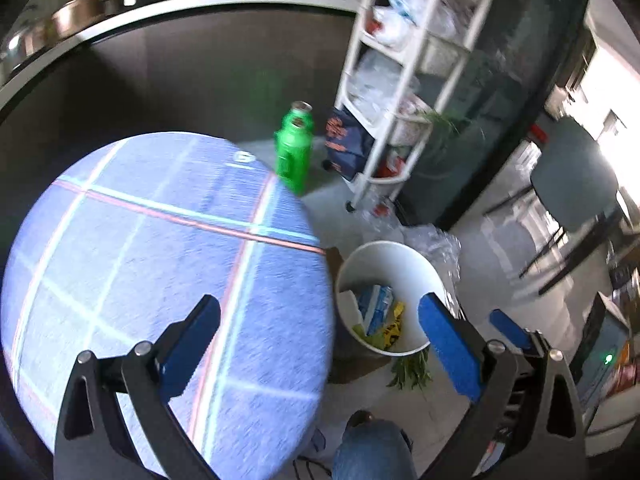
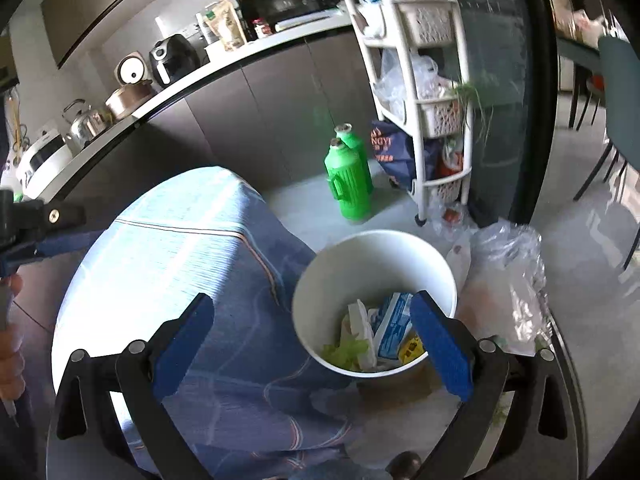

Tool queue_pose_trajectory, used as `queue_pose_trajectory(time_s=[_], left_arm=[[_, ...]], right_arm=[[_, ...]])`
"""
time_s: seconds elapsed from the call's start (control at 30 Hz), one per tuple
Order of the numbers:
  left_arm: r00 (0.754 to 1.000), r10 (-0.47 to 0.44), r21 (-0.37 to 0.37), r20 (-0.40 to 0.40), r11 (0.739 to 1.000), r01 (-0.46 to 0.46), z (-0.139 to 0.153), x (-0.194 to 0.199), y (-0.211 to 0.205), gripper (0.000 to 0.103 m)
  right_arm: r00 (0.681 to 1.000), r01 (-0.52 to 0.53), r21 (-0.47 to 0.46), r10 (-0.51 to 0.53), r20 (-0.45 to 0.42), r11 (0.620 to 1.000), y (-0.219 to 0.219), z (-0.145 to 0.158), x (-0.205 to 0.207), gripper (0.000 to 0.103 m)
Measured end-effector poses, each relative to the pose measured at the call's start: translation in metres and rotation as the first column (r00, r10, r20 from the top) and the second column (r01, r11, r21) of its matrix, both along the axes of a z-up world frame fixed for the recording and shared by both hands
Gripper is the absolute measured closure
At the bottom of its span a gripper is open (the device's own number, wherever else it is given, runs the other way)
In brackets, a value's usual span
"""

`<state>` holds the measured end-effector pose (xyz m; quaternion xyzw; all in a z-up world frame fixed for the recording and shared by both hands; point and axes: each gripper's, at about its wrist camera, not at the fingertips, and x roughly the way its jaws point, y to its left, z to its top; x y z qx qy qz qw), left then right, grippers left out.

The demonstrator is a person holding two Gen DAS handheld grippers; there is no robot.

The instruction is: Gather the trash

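Far to our left in the right wrist view, a hand (image 2: 10,344) holds the left gripper's handle beside the round table (image 2: 160,240) with its blue checked cloth. Over that cloth our left gripper (image 1: 320,312) hangs with its blue pads spread wide and nothing between them; its left finger is above the tabletop and its right finger is over the near rim of the white bin (image 1: 384,268). The right gripper (image 2: 308,312) is likewise released and empty, its right finger in front of the bin's rim. The bin stands on the floor just beside the table's edge, and the trash lies in its bottom: a blue-and-white carton (image 2: 394,326), a yellow wrapper (image 2: 412,346), white paper and some green leaves (image 2: 344,350). More greens (image 1: 412,372) lie on the floor against the bin. Beyond stand two green bottles (image 2: 350,176), then a white rack (image 2: 424,100) stuffed with bags, and clear plastic bags (image 2: 508,272) to the bin's right.
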<state>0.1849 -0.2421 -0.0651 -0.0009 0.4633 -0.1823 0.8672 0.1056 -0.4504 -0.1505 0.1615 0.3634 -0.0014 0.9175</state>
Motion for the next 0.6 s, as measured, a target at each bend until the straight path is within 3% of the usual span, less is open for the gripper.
queue_pose_trajectory(time_s=[0.33,0.6], left_arm=[[0.985,0.142,0.093,0.099,0.984,-0.151,0.041,-0.049,0.08,0.004],[0.961,0.234,0.106,0.147,0.962,-0.251,0.055,-0.08,0.14,0.004]], right_arm=[[0.998,-0.042,-0.147,0.047,0.031,0.988,0.066,0.082,-0.021,0.009],[0.996,-0.08,-0.264,0.087,0.017,0.961,0.128,0.113,-0.03,0.009]])
